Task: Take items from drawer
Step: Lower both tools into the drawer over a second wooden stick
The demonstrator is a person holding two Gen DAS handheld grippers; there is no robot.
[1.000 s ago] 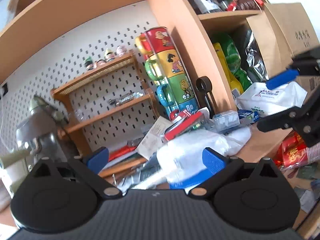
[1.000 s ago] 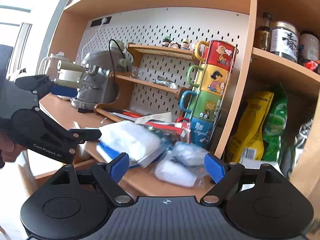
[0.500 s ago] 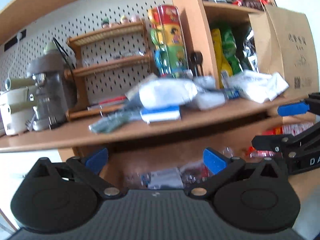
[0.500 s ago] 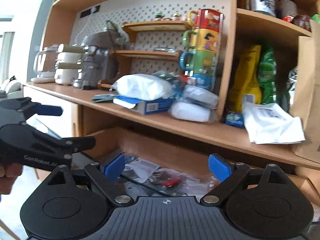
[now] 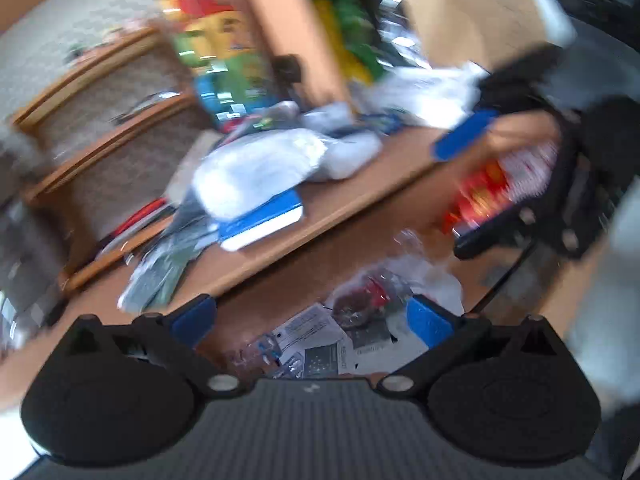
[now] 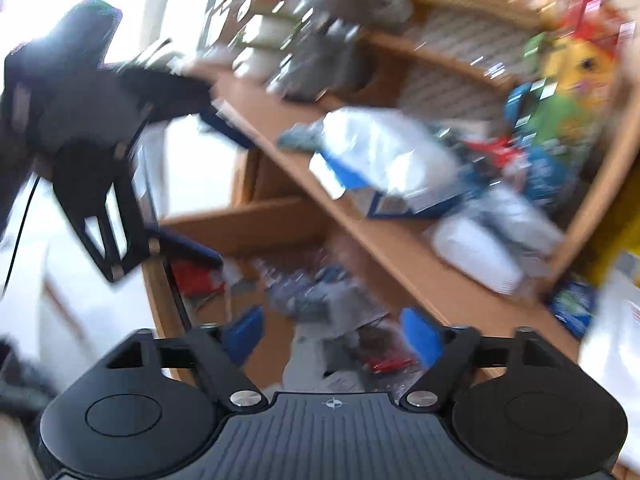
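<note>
The counter [image 5: 360, 196] carried a heap of bags, and the open drawer [image 6: 240, 216] below held loose packets [image 5: 360, 312]. Both tools, left tool [image 5: 312, 320] and right tool [image 6: 332, 332], stood wide and empty over it. I judged a reach in progress; next, closing on 1 packet. Blur hid its axis.

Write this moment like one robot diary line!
left gripper: open | right gripper: open | both above drawer | drawer: open, cluttered | nothing held
</note>
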